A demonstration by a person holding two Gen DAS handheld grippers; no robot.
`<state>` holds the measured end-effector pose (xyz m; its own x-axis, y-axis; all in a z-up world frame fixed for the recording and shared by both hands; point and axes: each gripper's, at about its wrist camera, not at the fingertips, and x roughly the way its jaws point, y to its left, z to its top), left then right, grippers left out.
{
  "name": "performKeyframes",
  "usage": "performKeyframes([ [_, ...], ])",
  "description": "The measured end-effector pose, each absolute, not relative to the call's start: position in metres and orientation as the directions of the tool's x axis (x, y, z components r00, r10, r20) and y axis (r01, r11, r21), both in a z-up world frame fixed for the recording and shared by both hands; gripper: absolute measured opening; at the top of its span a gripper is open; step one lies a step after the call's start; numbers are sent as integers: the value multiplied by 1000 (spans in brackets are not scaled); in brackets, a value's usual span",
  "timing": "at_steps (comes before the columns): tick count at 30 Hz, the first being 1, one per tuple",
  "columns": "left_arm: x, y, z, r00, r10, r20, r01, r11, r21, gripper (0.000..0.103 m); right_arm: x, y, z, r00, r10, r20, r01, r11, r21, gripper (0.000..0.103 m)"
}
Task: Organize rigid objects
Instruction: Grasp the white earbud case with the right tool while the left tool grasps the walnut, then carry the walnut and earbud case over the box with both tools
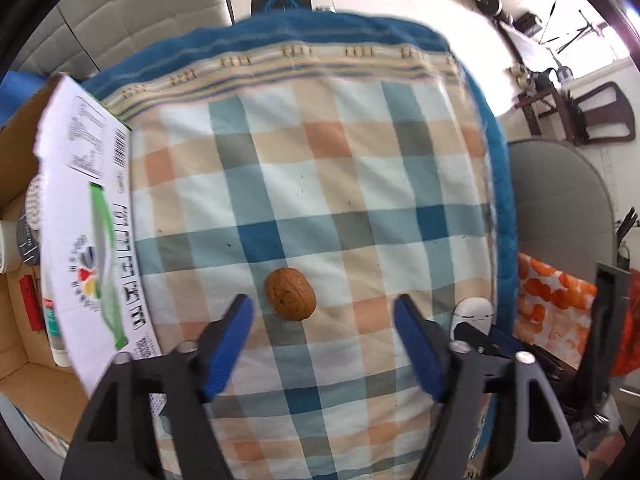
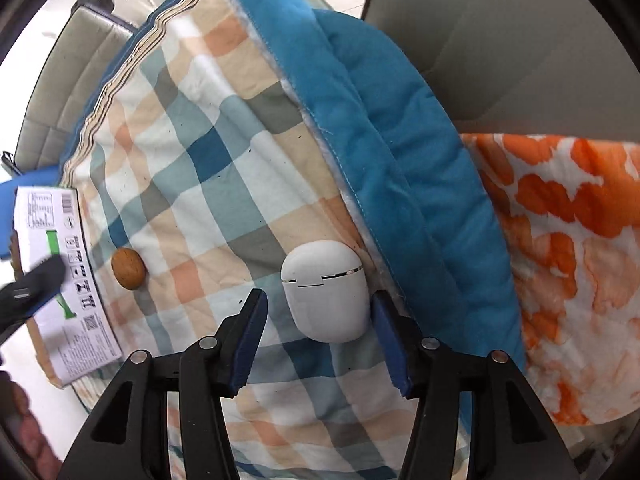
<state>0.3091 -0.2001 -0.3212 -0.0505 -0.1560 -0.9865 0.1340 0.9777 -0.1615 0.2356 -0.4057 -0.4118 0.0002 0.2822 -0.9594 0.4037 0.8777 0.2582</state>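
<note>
A brown walnut (image 1: 290, 294) lies on the checked cloth (image 1: 320, 168). My left gripper (image 1: 323, 301) points down over it, open, with the nut between the blue fingertips, nearer the left one and untouched. A white earbud case (image 2: 324, 296) rests on the same cloth beside the blue quilt border (image 2: 384, 152). My right gripper (image 2: 319, 299) straddles the case, open; a narrow gap shows at each pad. In the right wrist view the walnut (image 2: 127, 269) sits further left, with the left gripper a dark blur beside it. The case (image 1: 472, 312) peeks out at the right in the left wrist view.
An open cardboard box with a white printed flap (image 1: 80, 220) stands at the cloth's left edge (image 2: 60, 260); it holds a red item (image 1: 30, 302), a tube and several other things. An orange-and-white cloth (image 2: 560, 260) lies right of the quilt. A grey chair (image 1: 560, 200) stands beyond.
</note>
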Motion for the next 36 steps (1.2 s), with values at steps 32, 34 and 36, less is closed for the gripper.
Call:
performKeyframes([
  [32, 276, -181, -307, -14, -212, -977, 180, 961, -211, 30, 217, -390, -367, 22, 280, -960, 368, 890, 268, 48],
  [34, 269, -171, -287, 12, -237, -971, 186, 955, -231, 30, 213, -381, -349, 47, 287, -957, 338, 897, 285, 48],
  [36, 265, -155, -266, 47, -258, -965, 190, 951, -245, 30, 212, -367, -329, 79, 305, -949, 309, 897, 315, 48],
])
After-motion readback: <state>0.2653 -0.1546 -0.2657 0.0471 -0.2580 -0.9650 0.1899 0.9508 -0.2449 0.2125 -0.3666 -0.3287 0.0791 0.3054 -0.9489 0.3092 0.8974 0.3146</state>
